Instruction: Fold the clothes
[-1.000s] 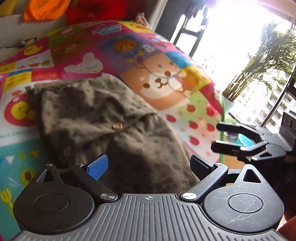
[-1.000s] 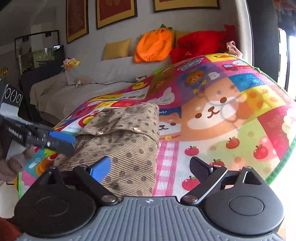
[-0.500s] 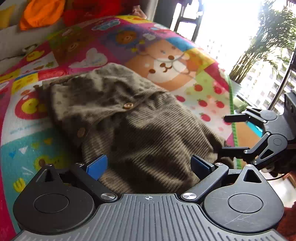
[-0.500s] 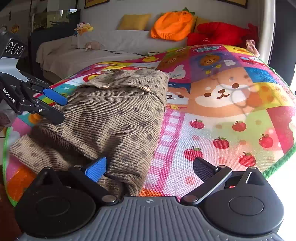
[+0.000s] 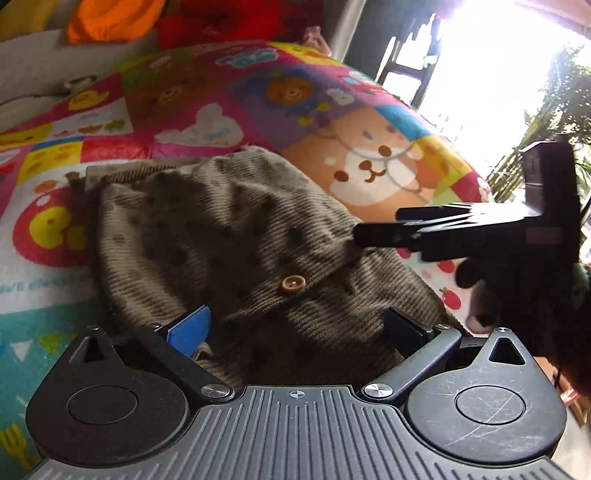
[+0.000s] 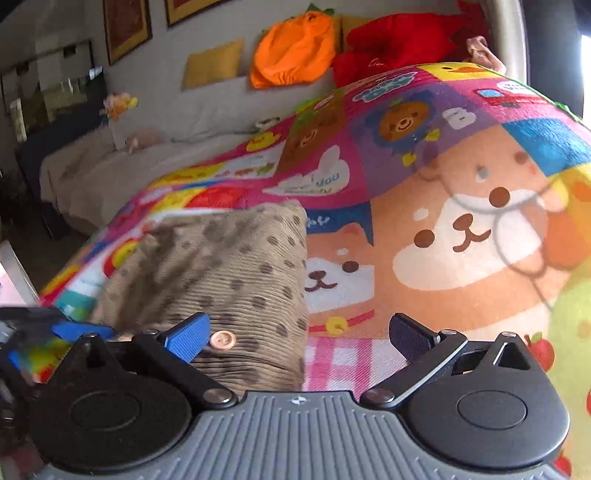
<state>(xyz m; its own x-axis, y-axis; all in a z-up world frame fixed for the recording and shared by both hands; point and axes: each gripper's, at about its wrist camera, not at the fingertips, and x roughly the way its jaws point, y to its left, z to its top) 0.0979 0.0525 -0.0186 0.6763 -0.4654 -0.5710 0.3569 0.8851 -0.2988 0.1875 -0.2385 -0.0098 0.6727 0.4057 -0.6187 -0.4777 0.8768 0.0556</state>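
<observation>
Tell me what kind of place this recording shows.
Likely a home living room: a sofa with cushions along the wall, framed pictures above it, and a cartoon play mat holding the garment.

Right of the brown garment [image 6: 229, 280] you have open play mat [image 6: 461, 236] to pass over, while cushions [image 6: 295, 48] crowd the sofa beyond it.
</observation>
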